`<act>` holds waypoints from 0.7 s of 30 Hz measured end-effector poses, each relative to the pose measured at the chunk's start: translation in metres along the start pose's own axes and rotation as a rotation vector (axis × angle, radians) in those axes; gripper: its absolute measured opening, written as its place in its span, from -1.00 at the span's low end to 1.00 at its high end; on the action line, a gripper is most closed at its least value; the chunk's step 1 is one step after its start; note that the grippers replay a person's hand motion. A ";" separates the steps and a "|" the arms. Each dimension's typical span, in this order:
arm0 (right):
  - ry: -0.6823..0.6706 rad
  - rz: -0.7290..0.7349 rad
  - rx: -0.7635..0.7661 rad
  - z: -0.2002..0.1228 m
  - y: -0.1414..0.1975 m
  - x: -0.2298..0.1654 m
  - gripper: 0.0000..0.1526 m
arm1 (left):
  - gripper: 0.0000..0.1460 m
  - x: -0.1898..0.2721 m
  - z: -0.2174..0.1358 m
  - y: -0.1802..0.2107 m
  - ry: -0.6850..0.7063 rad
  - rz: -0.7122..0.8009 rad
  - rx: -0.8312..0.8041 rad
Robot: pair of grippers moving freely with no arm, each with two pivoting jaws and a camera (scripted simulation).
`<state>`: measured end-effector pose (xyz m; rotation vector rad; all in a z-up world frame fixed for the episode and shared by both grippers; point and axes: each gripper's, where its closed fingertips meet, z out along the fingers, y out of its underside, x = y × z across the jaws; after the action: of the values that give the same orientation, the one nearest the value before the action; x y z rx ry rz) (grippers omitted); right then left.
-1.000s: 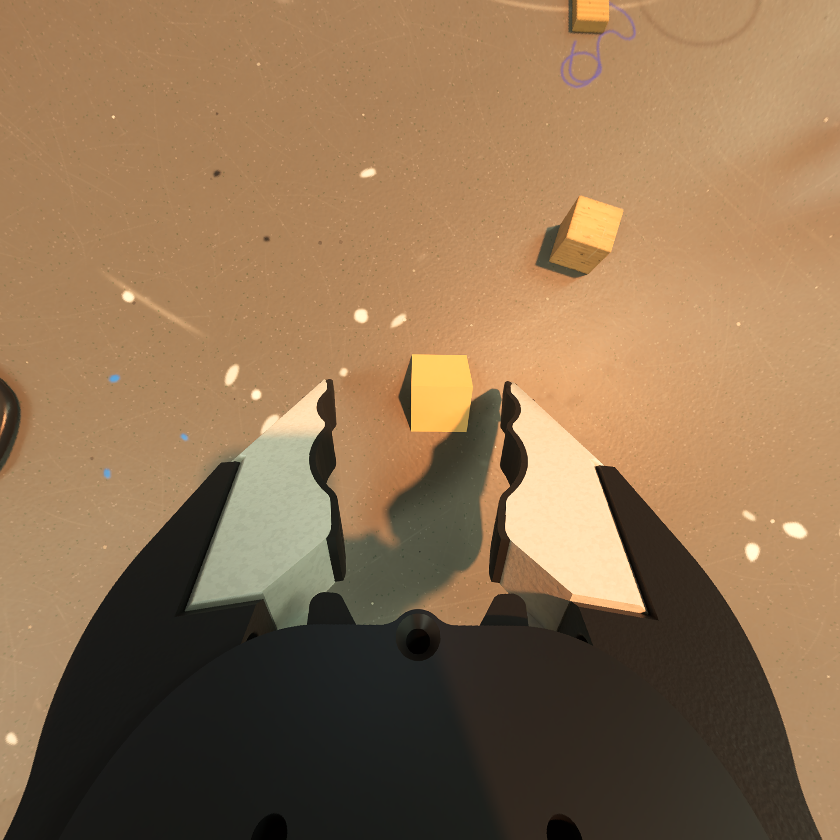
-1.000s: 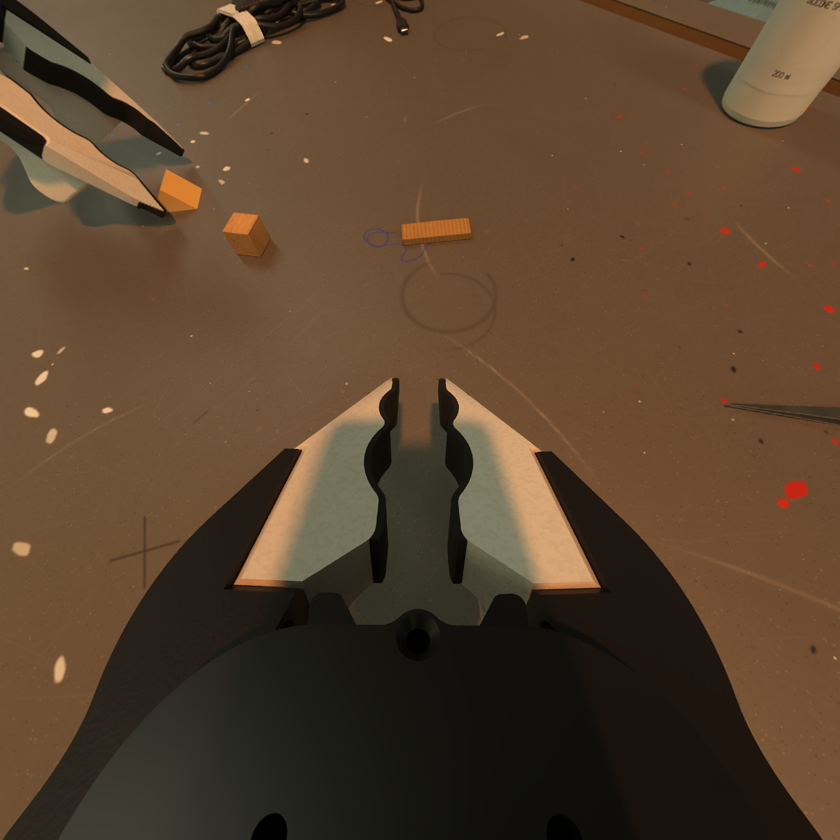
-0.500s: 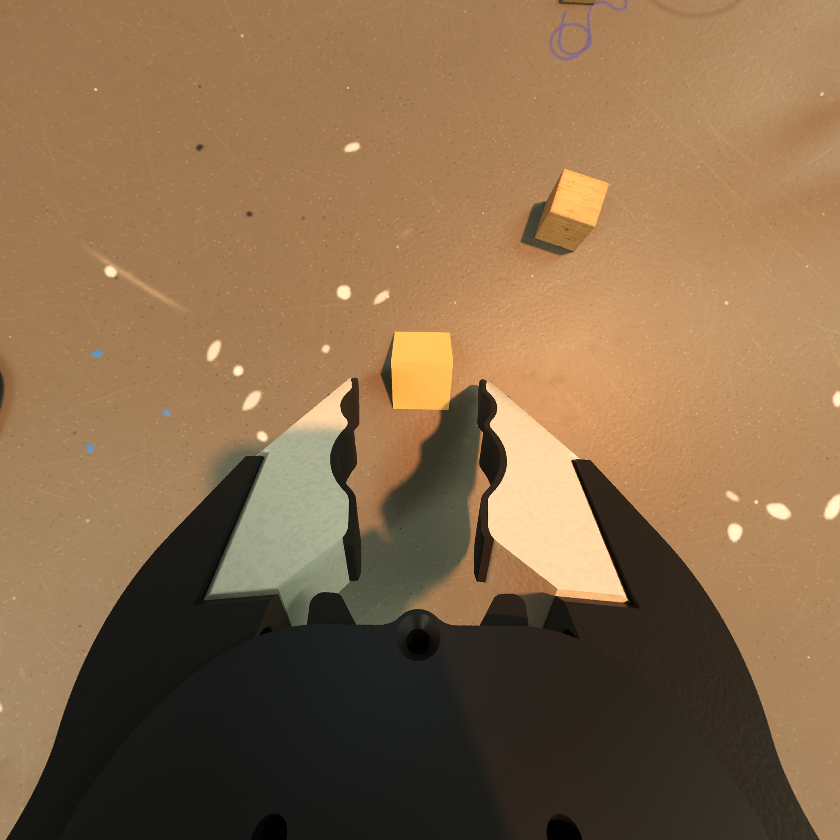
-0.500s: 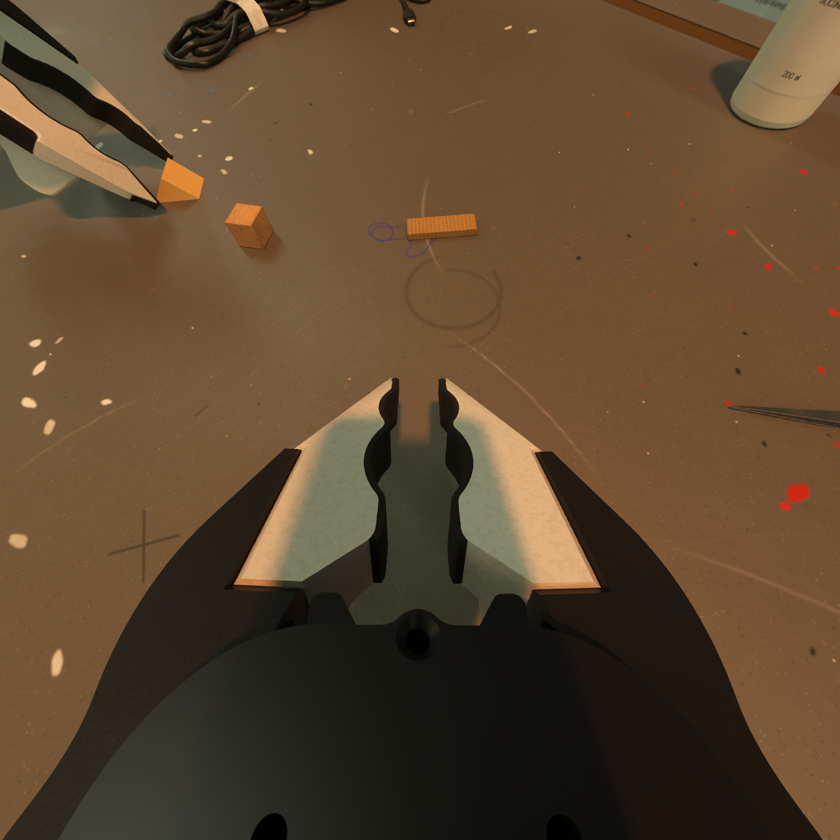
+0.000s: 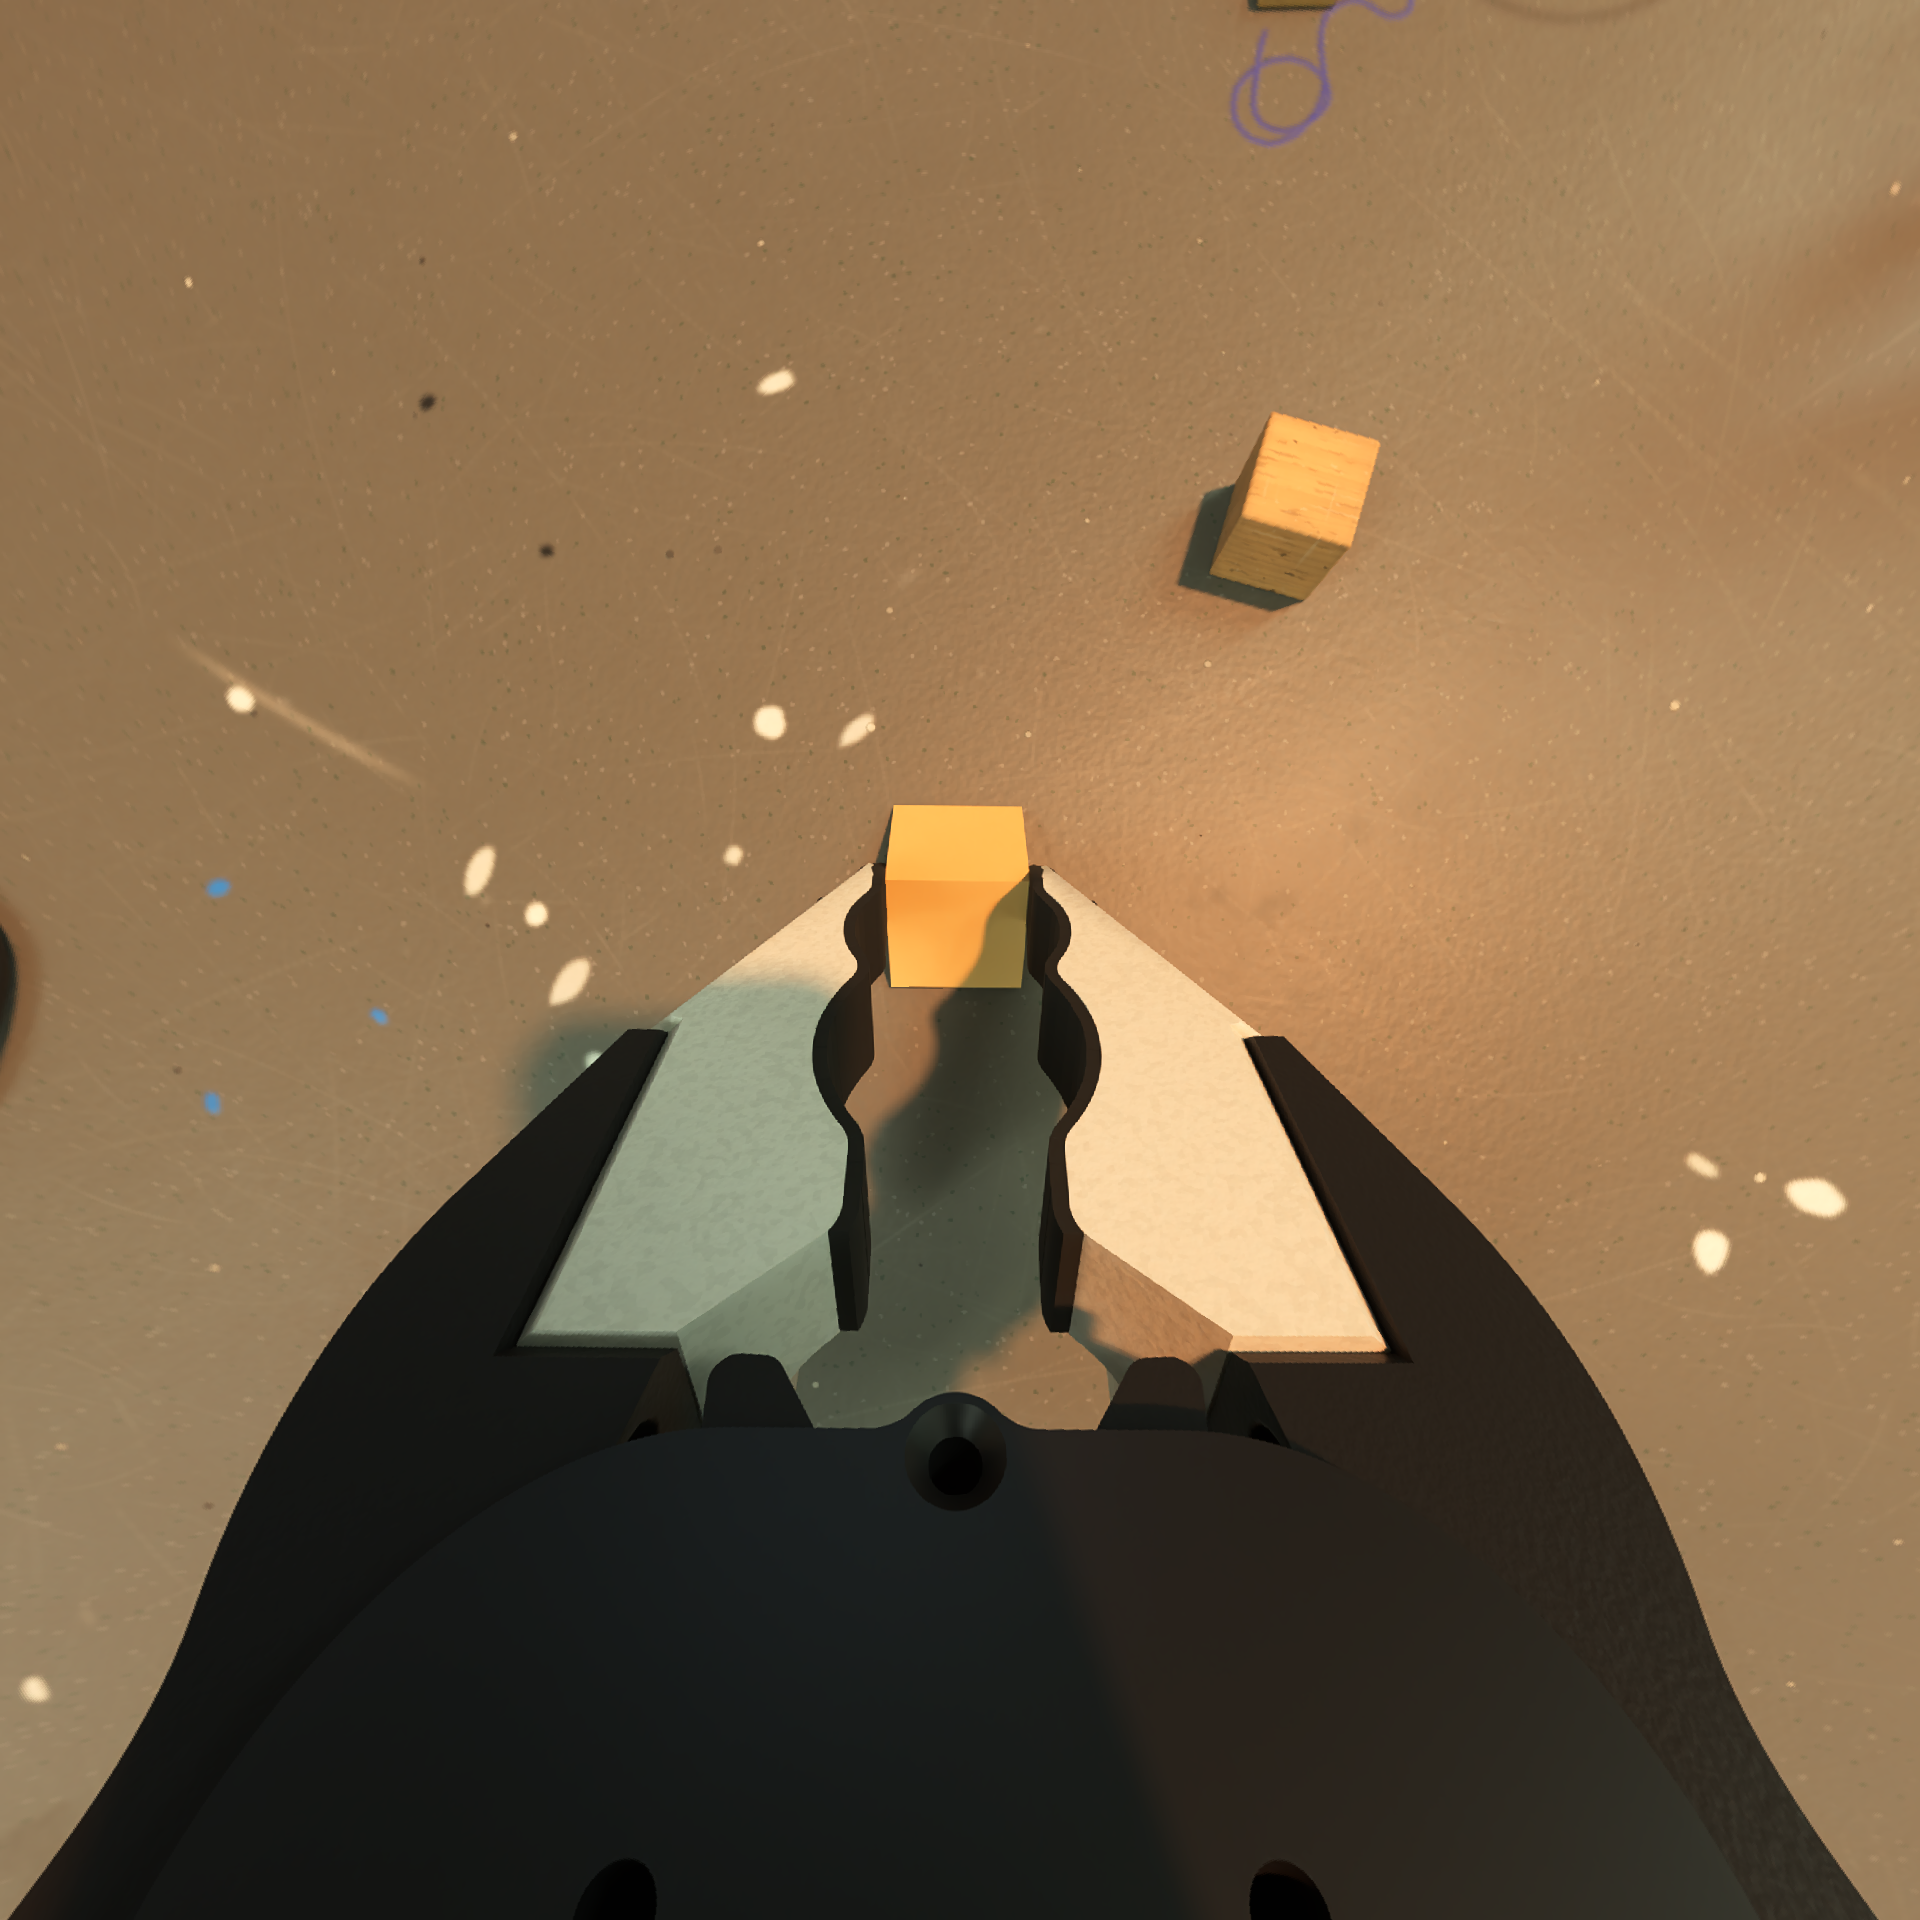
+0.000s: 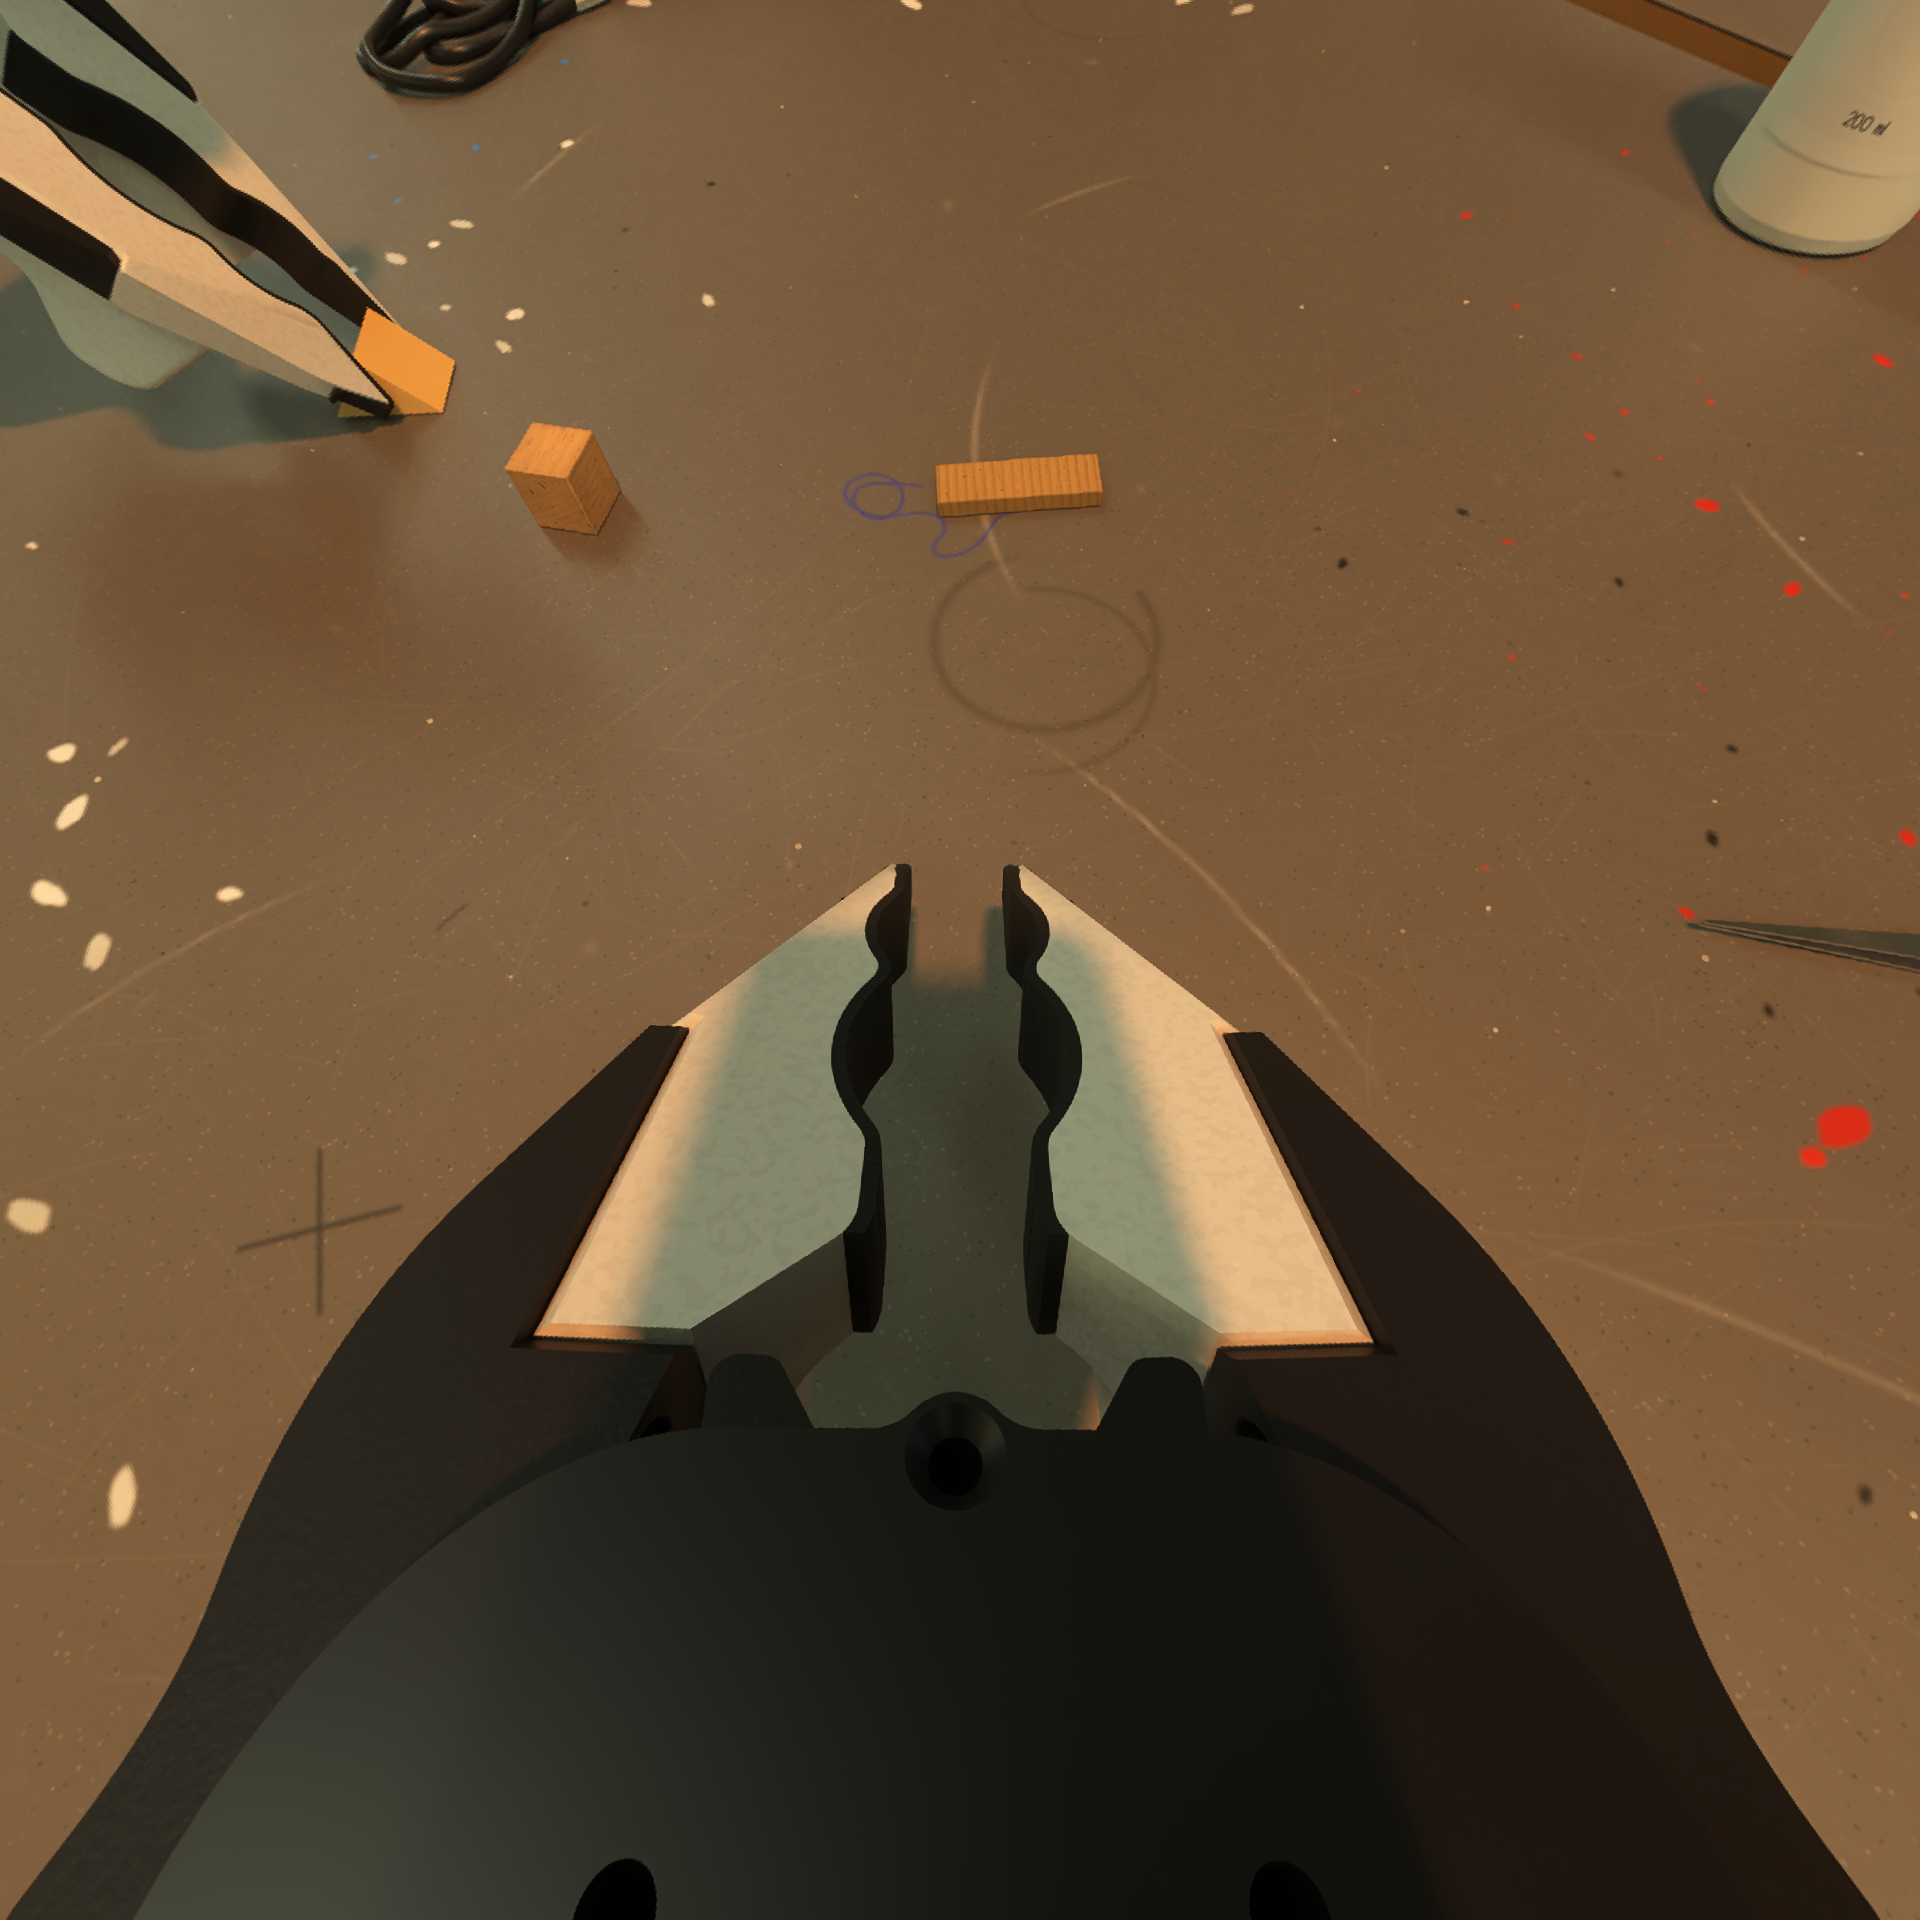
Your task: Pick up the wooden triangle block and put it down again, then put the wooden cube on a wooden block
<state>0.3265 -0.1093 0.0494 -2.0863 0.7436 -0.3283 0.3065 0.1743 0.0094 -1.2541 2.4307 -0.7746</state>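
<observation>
The left gripper has its two fingertips set against the opposite sides of the orange triangle block, clamping it low at the brown tabletop; whether the block's base touches the surface cannot be told. From the right wrist view the same block sits at the far left, its sloping face showing beyond the tips of the left gripper. Just right of it and a little nearer lies the wooden cube, apart from the block and resting flat; in the left wrist view the wooden cube lies farther off and to the right. Farther right, near the scene's middle, the flat wooden block lies beside a purple scribble. The right gripper hovers over bare table with a narrow gap between its fingers and nothing between them. A white bottle stands at the far right, and a coiled black cable lies at the far left.
</observation>
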 end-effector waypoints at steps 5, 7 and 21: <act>-0.002 0.000 0.002 0.000 0.000 -0.001 -0.77 | -0.64 0.003 -0.002 -0.009 -0.044 0.112 -0.004; -0.003 0.000 0.000 0.000 0.000 -0.001 -0.77 | -0.64 0.005 -0.004 -0.014 -0.044 0.137 -0.011; -0.030 -0.085 -0.054 0.007 0.007 -0.013 -0.74 | -0.16 0.018 0.012 -0.044 0.013 0.141 0.056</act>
<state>0.3168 -0.0995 0.0399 -2.1731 0.6540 -0.3262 0.3312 0.1351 0.0257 -1.0470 2.4588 -0.8064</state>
